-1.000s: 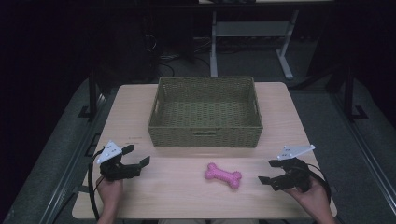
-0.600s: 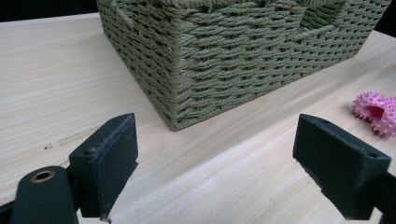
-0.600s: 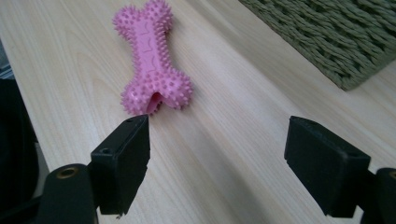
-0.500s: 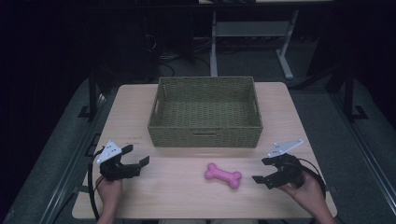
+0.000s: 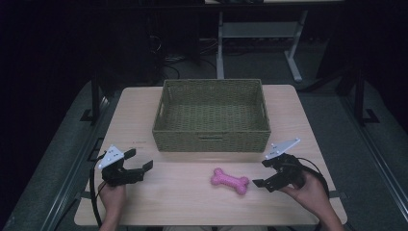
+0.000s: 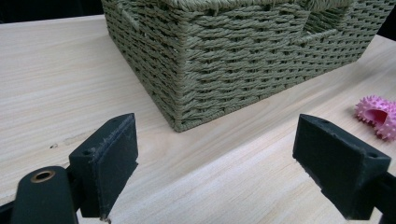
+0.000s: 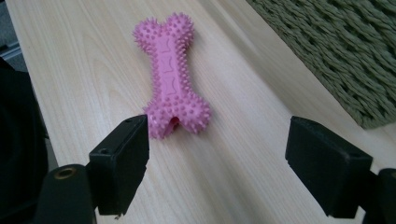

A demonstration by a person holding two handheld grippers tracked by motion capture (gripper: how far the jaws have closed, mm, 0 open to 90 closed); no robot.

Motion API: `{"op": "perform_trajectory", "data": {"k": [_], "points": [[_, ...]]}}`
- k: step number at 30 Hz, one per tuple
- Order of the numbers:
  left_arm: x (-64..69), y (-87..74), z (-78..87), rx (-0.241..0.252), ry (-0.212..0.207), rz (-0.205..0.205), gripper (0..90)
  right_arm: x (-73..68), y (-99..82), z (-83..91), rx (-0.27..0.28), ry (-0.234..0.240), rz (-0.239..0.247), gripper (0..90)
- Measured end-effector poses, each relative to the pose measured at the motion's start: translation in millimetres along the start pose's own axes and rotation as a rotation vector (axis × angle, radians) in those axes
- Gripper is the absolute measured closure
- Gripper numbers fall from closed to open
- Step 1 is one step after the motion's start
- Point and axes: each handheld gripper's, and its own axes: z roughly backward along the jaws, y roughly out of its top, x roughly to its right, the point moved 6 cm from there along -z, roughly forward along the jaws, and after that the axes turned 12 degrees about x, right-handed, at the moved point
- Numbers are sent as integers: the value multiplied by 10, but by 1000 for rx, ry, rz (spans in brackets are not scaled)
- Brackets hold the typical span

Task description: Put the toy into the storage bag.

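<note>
You held your right hand-held gripper (image 5: 263, 174) with its jaws spread wide, lined up along the pink spiky bone toy (image 5: 230, 181) lying on the table (image 5: 183, 202) just ahead of them, ready to straddle it. Your left hand-held gripper (image 5: 138, 160), also parted, idled facing the wicker basket (image 5: 211, 142), out of the way.

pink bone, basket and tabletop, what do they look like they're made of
Pink bone: probably soft rubber or vinyl, matte, covered in small moulded nubs with a hole at one end.
Basket: olive-green woven cord or paper rope, judging by the twisted strands in rows; could be dyed seagrass.
Tabletop: pale wood or wood-look laminate, smooth, with straight grain lines.
</note>
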Motion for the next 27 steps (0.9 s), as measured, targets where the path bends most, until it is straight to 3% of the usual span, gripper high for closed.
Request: {"op": "perform_trajectory", "data": {"k": [13,17,27], "points": [[24,12,-12,0,-1,-16,136,-120,222,-236,-60,53,83,212],[26,15,-10,2,-3,-17,136,-155,269,-304,-66,83,83,210],[19,21,8,6,-4,-11,136,-221,318,-458,-105,100,114,207]]}}
